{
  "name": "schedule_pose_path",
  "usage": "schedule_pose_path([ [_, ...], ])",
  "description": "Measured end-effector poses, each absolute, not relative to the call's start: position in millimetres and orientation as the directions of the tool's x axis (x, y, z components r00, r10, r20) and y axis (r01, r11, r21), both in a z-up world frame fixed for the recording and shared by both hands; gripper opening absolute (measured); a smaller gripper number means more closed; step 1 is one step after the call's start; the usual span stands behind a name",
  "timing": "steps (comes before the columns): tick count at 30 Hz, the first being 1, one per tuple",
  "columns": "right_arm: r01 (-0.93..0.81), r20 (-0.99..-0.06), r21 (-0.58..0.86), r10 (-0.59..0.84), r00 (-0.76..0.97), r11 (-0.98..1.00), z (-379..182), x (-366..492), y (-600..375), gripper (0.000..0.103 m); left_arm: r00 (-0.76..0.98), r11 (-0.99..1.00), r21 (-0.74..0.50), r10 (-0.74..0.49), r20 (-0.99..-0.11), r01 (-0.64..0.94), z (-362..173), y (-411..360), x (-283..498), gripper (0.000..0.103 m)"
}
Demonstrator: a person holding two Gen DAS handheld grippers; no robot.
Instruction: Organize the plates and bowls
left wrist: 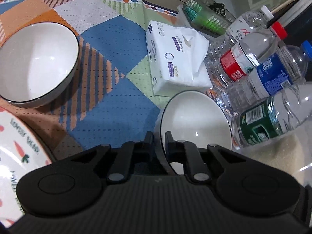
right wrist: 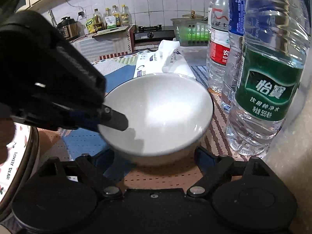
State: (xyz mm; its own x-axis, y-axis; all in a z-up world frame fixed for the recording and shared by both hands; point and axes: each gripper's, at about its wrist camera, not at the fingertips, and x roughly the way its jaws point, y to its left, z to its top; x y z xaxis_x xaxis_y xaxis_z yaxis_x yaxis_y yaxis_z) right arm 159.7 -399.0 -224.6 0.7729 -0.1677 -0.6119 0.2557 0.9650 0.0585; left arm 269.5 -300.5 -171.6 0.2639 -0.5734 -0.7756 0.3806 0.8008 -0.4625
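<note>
Bowl [left wrist: 195, 120] with a white inside stands on the patterned cloth [left wrist: 117, 97] beside the water bottles [left wrist: 273, 89], and the left gripper [left wrist: 159, 136] pinches its rim between both fingers. The right gripper [right wrist: 156, 156] is spread wide around the same bowl. Another bowl [left wrist: 37, 62] sits well apart, near a carrot plate [left wrist: 17, 152].

The left gripper [left wrist: 159, 138] pinches the rim of a white bowl [left wrist: 197, 120]. Another bowl [left wrist: 37, 62] sits on the mat [left wrist: 117, 89]. Bottles [left wrist: 273, 74] stand beside a tissue pack [left wrist: 173, 58].
</note>
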Motion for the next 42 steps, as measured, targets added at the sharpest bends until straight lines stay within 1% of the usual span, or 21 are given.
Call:
schedule_pose_path([
  [3, 0.225, -0.622, 0.076, -0.131, 0.772, 0.971, -222.6, 158.6, -396.5, 0.094, 0.261, 0.807, -0.454, -0.563, -0.784, 0.377, -166.4, -293.1, 263.2, 0.011],
  [7, 0.190, -0.595, 0.032, -0.133, 0.792, 0.981, -215.0, 145.2, -384.8, 0.095, 0.250, 0.804, -0.459, -0.566, -0.786, 0.379, -152.8, -280.4, 251.8, 0.011],
  [10, 0.158, -0.578, 0.031, -0.111, 0.808, 0.987, -203.9, 130.8, -376.6, 0.095, 0.249, 0.801, -0.455, -0.567, -0.785, 0.388, -136.2, -269.2, 239.6, 0.011],
  [16, 0.067, -0.541, 0.006, -0.053, 0.839, 0.998, -170.4, 99.8, -358.7, 0.095, 0.233, 0.801, -0.445, -0.559, -0.796, 0.401, -94.3, -244.9, 214.0, 0.011],
  [21, -0.015, -0.509, -0.002, 0.012, 0.861, 1.000, -141.8, 68.4, -347.6, 0.095, 0.238, 0.793, -0.406, -0.547, -0.803, 0.454, -57.6, -228.6, 183.5, 0.011],
  [26, -0.071, -0.482, -0.042, 0.042, 0.875, 0.997, -117.9, 36.6, -331.2, 0.095, 0.209, 0.783, -0.393, -0.538, -0.816, 0.482, -33.0, -212.1, 161.2, 0.012],
  [34, -0.130, -0.476, -0.044, 0.094, 0.875, 0.991, -109.1, 7.6, -307.7, 0.095, 0.209, 0.808, -0.343, -0.484, -0.849, 0.479, -21.5, -185.2, 126.1, 0.012],
  [42, -0.247, -0.513, -0.031, 0.197, 0.836, 0.968, -118.2, -11.6, -296.5, 0.095, 0.179, 0.823, -0.317, -0.442, -0.879, 0.472, -43.1, -163.0, 103.5, 0.012],
])
